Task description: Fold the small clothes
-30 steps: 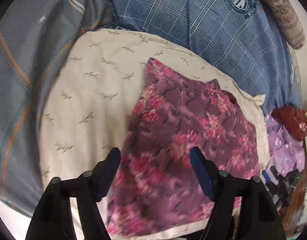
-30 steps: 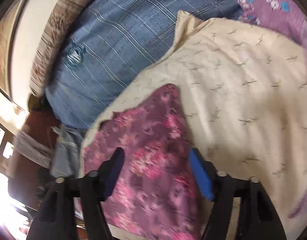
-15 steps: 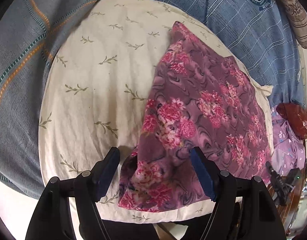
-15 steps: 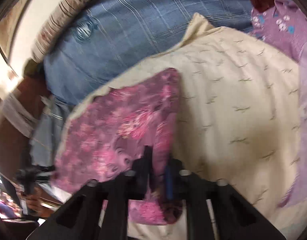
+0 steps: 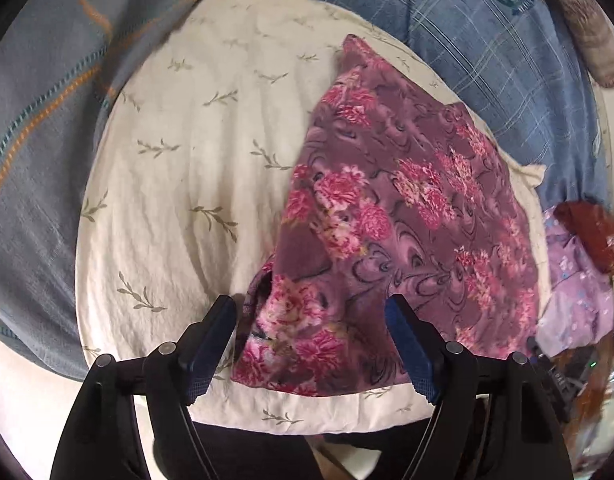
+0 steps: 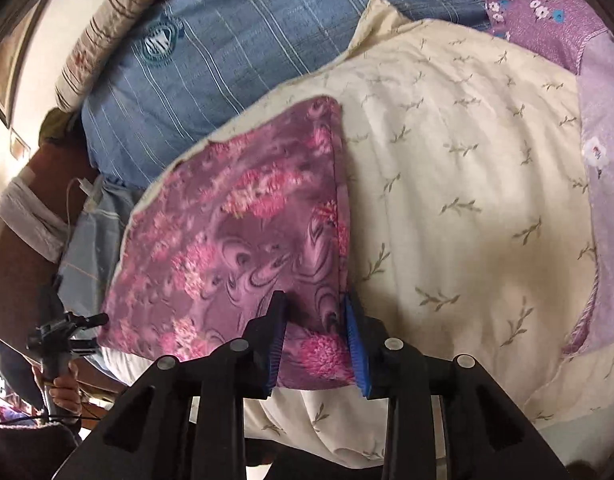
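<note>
Am keeping left gripper (image 5: 311,344) fingers wide over floral cloth (image 5: 407,216) lower corner; right gripper (image 6: 315,336) fingers, just reopening, narrowly straddling folded edge. Am advising pinching both layers.

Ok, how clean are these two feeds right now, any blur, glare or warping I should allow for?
Left wrist: floral cloth sharp, top-left rim smeared, edges bowed by fisheye. Right wrist: softer overall, cream pillowcase evenly lit, left rim blown out by bright light.

No legible text, emblem blurred
</note>
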Demonstrator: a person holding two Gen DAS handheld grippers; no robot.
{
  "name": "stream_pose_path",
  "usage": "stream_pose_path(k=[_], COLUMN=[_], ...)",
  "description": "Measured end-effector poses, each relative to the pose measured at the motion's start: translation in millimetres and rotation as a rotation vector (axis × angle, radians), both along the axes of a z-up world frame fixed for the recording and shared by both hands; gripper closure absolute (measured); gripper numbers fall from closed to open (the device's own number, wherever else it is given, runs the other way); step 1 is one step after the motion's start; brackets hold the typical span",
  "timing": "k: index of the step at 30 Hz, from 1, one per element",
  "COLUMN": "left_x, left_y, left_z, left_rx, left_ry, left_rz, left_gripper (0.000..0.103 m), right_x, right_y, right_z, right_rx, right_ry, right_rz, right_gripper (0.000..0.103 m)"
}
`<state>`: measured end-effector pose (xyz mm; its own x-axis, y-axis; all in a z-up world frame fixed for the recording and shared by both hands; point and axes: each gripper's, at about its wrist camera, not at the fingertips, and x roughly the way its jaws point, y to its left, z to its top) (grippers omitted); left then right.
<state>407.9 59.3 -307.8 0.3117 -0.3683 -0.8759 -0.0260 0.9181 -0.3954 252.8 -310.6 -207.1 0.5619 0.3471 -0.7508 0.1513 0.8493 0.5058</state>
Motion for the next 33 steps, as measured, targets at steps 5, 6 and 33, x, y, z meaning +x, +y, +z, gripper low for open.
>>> stream_pose_path(k=[5,6,33], left_x=[-14.7,-16.5,-6.5], left_y=[-27.3,-31.5,-9.4], left_z=[15.4,19.1,66.2], left_rx=[0.135,0.154,0.346], left_ry=[-0.085,-0.102,-0.268], left_rz=[-0.075,-0.084,-0.032], left_gripper=[0.027,0.027,0.026], right_x=[0.1,-0.5,21.3], right_y=[4.9,3.3,15.4], right_z=[2.7,6.3,33.9], right_rx=[-0.028,-0.042,-0.3], right_ry=[0.01,0.003,0.03], right_rz=[-0.001,-0.009,-0.088], right_gripper=[0.072,0.07,0.011])
